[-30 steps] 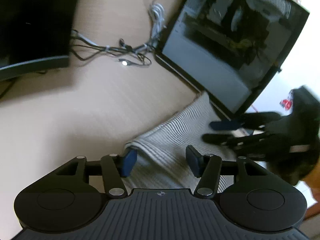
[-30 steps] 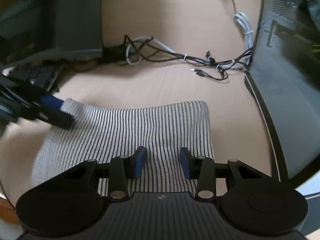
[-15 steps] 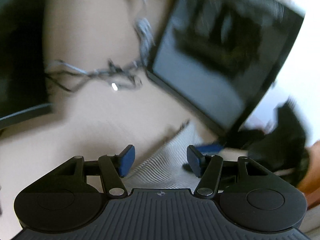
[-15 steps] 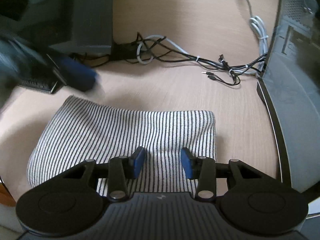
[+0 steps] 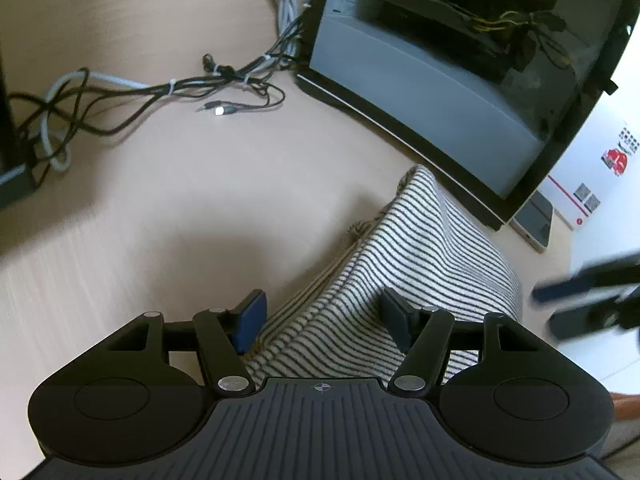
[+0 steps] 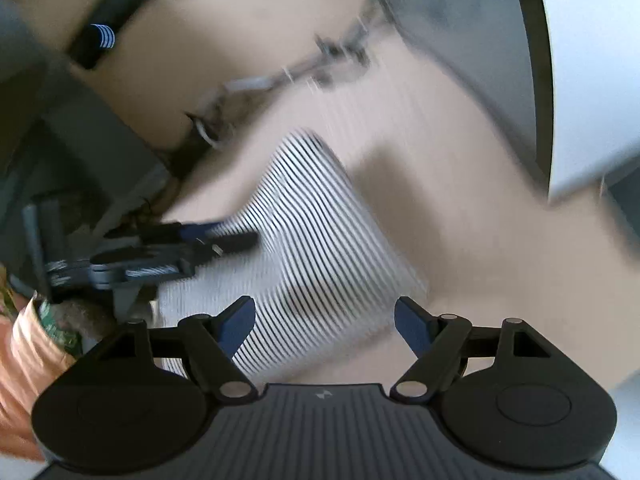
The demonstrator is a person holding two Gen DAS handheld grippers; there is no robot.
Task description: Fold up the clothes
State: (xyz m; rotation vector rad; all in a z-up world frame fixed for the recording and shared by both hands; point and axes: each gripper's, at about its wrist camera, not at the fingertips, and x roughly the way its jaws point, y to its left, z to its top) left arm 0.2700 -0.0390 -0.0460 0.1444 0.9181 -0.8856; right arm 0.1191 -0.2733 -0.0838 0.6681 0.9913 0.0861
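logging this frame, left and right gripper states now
left gripper: open, over the striped garment
right gripper: open, holding nothing

Left gripper (image 5: 322, 318) and right gripper (image 6: 324, 324) both with jaws spread apart, nothing pinched

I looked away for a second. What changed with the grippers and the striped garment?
The right hand-held gripper opened wider and swung off toward the garment's right edge; its view is blurred. The left hand-held gripper came back over the striped garment, open. The garment stayed folded on the desk; cables unmoved.
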